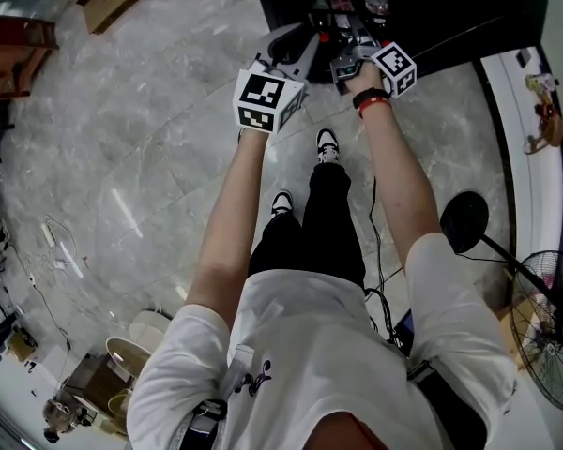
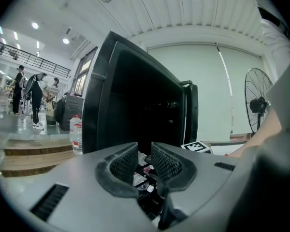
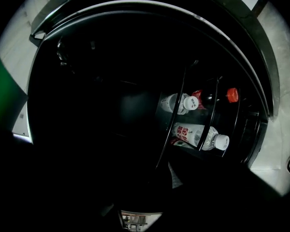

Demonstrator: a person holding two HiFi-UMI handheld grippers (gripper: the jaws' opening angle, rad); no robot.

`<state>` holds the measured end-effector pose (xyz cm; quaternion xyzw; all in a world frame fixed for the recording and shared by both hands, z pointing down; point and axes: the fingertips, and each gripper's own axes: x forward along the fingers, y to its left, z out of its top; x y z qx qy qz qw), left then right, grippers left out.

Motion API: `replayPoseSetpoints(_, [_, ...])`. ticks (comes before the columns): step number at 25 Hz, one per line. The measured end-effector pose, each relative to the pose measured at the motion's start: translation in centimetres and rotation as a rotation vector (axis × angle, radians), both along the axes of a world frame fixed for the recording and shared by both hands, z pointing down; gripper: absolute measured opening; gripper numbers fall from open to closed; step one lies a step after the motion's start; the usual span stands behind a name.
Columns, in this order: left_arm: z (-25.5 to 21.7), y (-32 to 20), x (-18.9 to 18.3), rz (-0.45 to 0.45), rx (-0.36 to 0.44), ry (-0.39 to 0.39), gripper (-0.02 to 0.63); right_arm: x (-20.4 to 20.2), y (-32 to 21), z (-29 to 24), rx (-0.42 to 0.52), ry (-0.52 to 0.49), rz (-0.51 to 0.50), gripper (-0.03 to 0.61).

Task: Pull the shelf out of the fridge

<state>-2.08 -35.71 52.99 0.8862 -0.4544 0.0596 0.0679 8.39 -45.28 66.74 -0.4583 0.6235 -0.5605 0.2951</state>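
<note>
The fridge (image 2: 130, 95) stands open, and the wire shelf (image 3: 207, 116) sits inside it, carrying bottles (image 3: 199, 135) that lie on their sides. The left gripper (image 2: 145, 153) hangs just before the opening, its jaws slightly parted and empty. The right gripper (image 1: 349, 56) reaches into the dark interior, its jaws lost in shadow, so I cannot tell their state.

The fridge (image 2: 135, 95), a tall black cabinet, is standing upright with its front open and its inside lying in deep shadow. The shelf (image 3: 167, 132), a rack of thin dark wires, is sitting inside the fridge, carrying plastic bottles (image 3: 200, 135) lying on their sides.
</note>
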Motion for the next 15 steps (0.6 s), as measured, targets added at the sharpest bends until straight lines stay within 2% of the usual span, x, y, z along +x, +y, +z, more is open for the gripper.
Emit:
replayPoseSetpoints(7, [1.1,-1.0,1.1,0.012,0.004,0.004,0.092,-0.1,-2.2,2.8,-0.04,-0.106,0.049,0.255])
replayPoseSetpoints(15, [2.0,-2.0,2.1,0.025,0.005,0.021,0.092,-0.1,-5.1,4.6,-0.038,-0.241,0.104,0.245])
